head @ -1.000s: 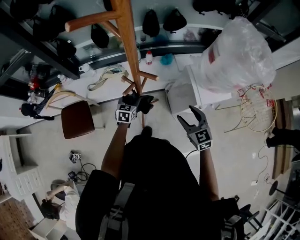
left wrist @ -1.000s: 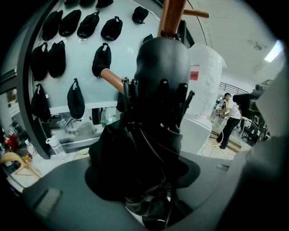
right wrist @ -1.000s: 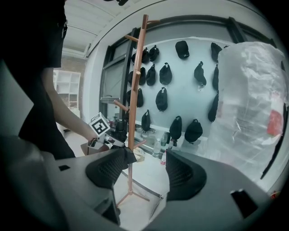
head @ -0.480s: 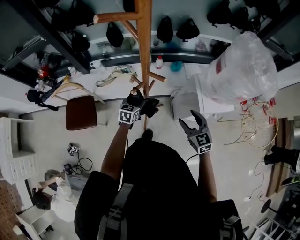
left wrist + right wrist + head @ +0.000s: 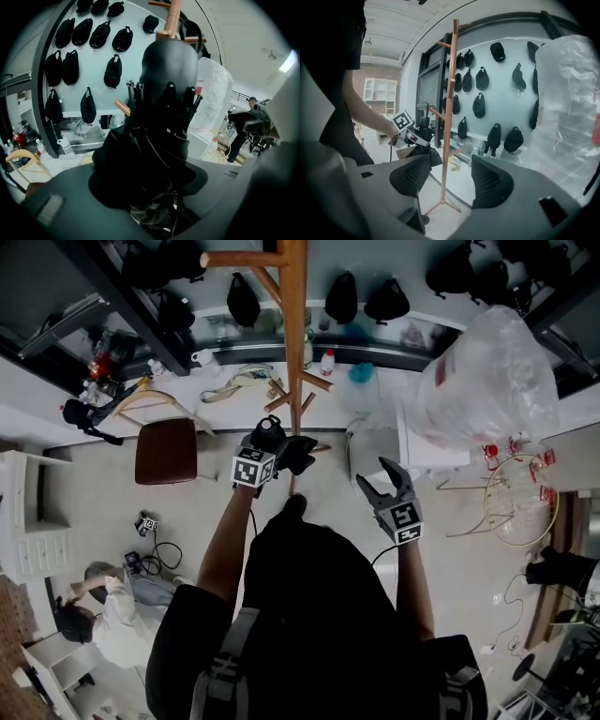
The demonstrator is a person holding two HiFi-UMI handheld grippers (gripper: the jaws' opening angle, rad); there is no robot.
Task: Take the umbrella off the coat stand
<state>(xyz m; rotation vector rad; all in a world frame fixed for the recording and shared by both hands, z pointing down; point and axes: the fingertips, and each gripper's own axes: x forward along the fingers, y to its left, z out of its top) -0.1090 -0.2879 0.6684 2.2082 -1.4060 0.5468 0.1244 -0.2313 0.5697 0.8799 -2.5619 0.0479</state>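
The wooden coat stand (image 5: 293,334) rises in front of me, and its pole (image 5: 448,117) also shows in the right gripper view. My left gripper (image 5: 277,442) is shut on a folded black umbrella (image 5: 295,454), held close beside the stand's lower pegs (image 5: 317,382). In the left gripper view the umbrella (image 5: 164,122) fills the middle between the jaws of the left gripper (image 5: 154,190). I cannot tell whether it touches a peg. My right gripper (image 5: 384,482) hangs open and empty to the right, and the right gripper (image 5: 450,180) looks at the stand and the umbrella (image 5: 423,143).
A brown stool (image 5: 166,451) stands left of the stand. A big clear plastic bag (image 5: 483,362) sits on a white unit at the right, with a wire basket (image 5: 520,502) below it. Black caps (image 5: 481,77) hang on the wall. A person crouches at the lower left (image 5: 103,592).
The head view has swung, so the stand now sits further right in the picture. The left gripper has kept the umbrella and lifted slightly by the pegs. The right gripper has stayed put.
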